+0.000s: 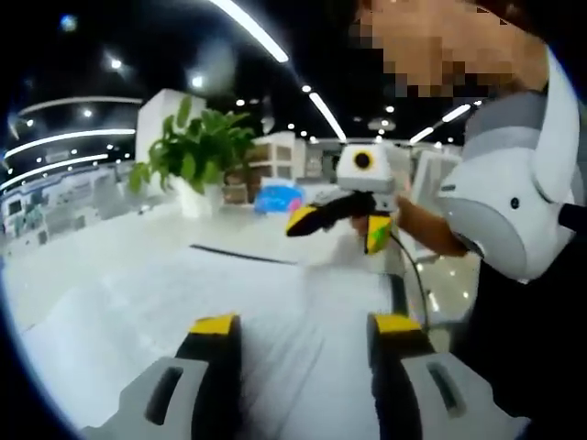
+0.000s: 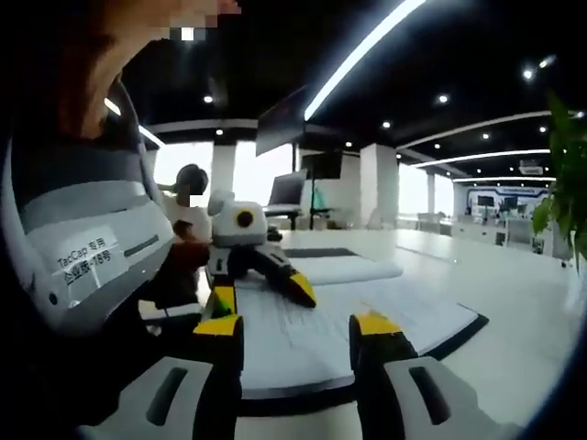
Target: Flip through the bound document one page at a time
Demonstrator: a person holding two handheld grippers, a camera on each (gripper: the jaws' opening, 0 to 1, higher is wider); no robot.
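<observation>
The bound document lies open on a white table, its white pages facing up. In the left gripper view my left gripper stands open low over the near pages, nothing between its yellow-tipped jaws. My right gripper hovers open over the far right part of the document. In the right gripper view the document rests on its dark cover, with a thicker stack of pages behind. There my right gripper is open at the near edge, facing my open left gripper.
A potted plant stands on the table beyond the document, and a blue object lies further back. The person's body and a white worn device are close on the right. The table stretches out beside the document.
</observation>
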